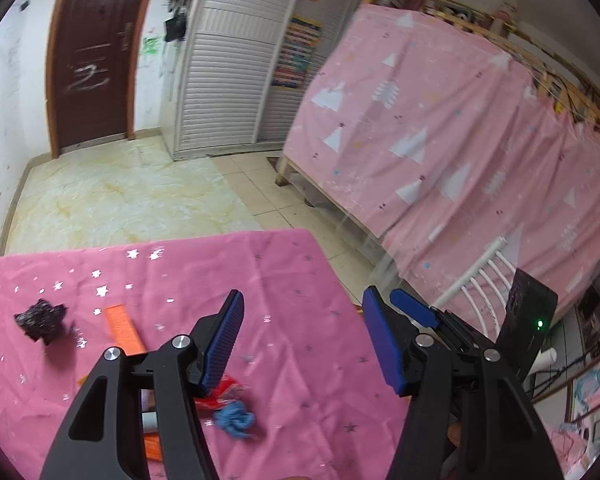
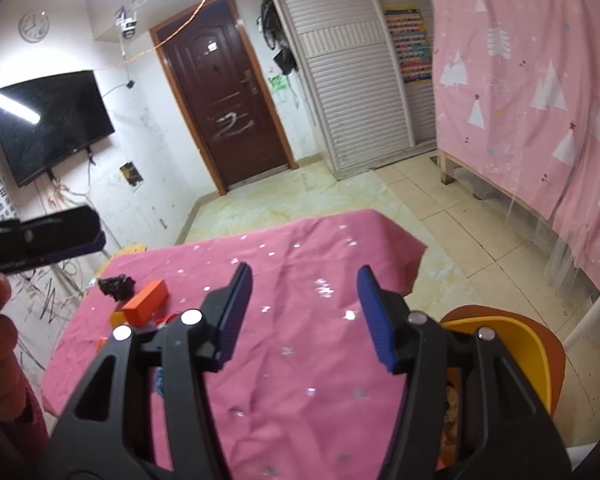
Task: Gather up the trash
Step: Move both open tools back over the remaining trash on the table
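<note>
While both tongs (image 1: 302,344) (image 2: 304,316) gape empty, orange bin (image 2: 540,356) beside table, scraps barely visible inside.

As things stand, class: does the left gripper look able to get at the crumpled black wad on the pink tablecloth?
Probably yes. The left gripper is open and empty, and the black wad lies alone on the tablecloth, with bare cloth around it. The orange box sits beside it, not on it.

black crumpled wad (image 1: 40,320) | orange box (image 2: 145,297) beside it | blue scrap (image 1: 235,421) | all lying on tablecloth
</note>
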Tool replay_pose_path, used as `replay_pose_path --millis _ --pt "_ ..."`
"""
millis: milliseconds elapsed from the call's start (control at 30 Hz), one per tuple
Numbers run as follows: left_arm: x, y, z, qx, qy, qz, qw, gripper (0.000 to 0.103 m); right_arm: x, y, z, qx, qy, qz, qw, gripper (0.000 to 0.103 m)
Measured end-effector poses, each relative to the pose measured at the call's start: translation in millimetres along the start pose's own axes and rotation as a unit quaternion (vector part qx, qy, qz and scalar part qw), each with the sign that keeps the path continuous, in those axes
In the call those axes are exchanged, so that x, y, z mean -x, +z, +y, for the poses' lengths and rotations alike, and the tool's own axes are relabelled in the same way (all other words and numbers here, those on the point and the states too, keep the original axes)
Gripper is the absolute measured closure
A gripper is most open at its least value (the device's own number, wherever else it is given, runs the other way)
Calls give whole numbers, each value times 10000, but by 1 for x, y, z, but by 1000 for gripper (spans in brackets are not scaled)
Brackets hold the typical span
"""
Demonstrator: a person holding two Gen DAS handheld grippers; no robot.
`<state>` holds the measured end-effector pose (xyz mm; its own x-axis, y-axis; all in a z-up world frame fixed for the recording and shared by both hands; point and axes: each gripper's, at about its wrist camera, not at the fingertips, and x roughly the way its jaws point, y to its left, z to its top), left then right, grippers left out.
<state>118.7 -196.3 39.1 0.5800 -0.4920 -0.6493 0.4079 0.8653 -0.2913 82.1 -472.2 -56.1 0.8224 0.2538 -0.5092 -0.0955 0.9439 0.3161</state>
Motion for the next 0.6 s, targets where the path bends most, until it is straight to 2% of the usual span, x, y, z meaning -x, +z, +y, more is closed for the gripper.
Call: replay_pose_path --millis 167,233,267,600 --pt "8 0 29 178 231 -114 9995 49 -12 0 23 187 118 152 9996 49" --pt "12 1 44 311 348 -150 9988 49 -18 -1 33 288 174 223 9992 38" --pt "13 2 50 367 373 -156 9985 49 -20 -2 37 333 199 256 9989 37" --pt "24 5 117 882 847 -219 9922 48 -50 -14 85 786 439 684 9936 37"
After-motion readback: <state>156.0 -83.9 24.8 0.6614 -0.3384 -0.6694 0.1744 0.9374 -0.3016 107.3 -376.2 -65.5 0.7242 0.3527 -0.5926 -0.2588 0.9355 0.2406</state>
